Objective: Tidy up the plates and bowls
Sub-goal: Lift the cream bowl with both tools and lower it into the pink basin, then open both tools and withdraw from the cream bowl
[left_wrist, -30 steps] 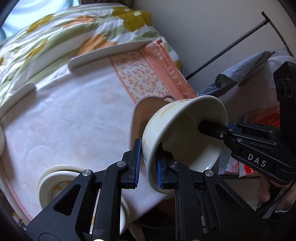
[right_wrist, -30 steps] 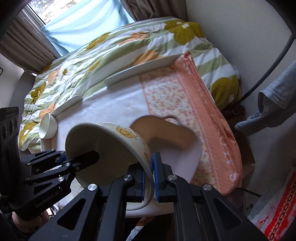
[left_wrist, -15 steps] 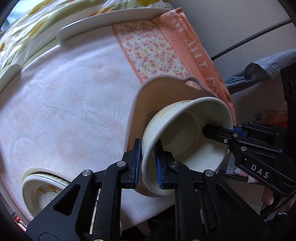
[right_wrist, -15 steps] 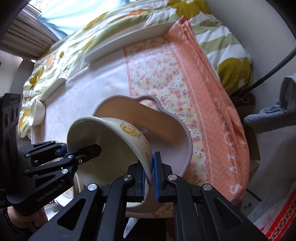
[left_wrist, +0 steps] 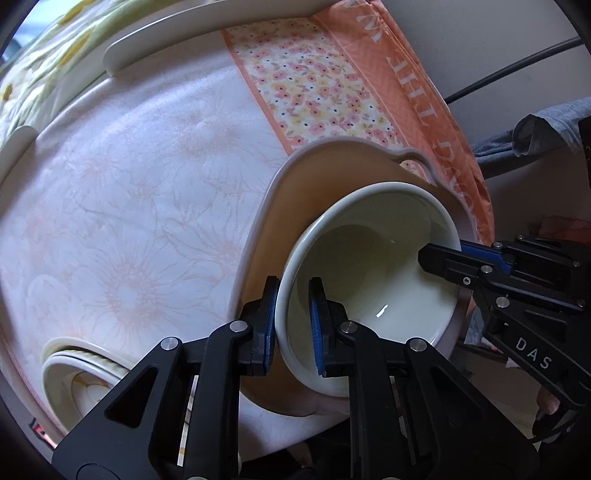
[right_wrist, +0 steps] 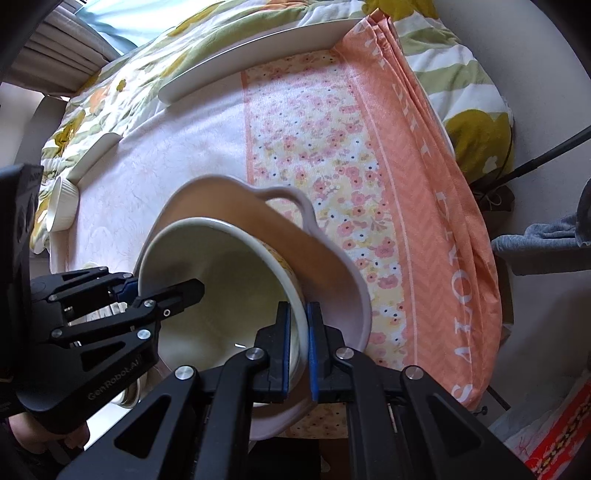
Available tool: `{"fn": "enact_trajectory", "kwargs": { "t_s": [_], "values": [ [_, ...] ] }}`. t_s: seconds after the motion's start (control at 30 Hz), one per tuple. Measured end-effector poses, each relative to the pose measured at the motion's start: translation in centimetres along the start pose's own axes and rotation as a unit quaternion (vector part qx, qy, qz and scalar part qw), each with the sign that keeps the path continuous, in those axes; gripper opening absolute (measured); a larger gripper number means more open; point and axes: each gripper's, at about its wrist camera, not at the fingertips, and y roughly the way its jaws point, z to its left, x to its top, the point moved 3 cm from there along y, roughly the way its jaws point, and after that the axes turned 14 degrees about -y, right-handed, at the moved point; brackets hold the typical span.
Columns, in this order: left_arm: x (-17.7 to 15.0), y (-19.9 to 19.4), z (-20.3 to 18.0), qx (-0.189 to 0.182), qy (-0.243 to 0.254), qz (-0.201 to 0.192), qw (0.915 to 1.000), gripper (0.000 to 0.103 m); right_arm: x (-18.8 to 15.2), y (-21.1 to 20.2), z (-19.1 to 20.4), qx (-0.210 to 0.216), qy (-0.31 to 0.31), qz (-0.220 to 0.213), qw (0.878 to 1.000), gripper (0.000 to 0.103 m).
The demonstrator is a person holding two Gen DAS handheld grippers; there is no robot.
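Observation:
A cream bowl with a yellow print is held by both grippers on opposite sides of its rim. My left gripper is shut on its near rim; my right gripper is shut on the other side and shows in the left wrist view. The bowl sits tilted inside a larger pinkish dish with a handle at the table's near edge. The left gripper shows in the right wrist view.
Stacked cream bowls stand at the near left. A long white plate and another plate lie at the back. A small ribbed ramekin sits far left. An orange floral cloth covers the right side.
Both grippers have carried the cream bowl down and forward into the pinkish handled dish. It now rests lower inside the dish. Both grips are unchanged.

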Motion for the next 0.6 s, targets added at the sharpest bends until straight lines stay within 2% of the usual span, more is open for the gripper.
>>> {"fn": "enact_trajectory", "kwargs": {
  "t_s": [0.3,0.6],
  "values": [
    [0.5,-0.4,-0.3,0.002,-0.007,-0.007,0.9999,0.013,0.1,-0.5,-0.2,-0.001,-0.003,-0.004,1.000,0.008],
    [-0.1,-5.0,-0.3,-0.015,-0.008,-0.041,0.9990,0.013,-0.3,-2.5,0.3,-0.011,-0.004,-0.024,1.000,0.008]
  ]
}}
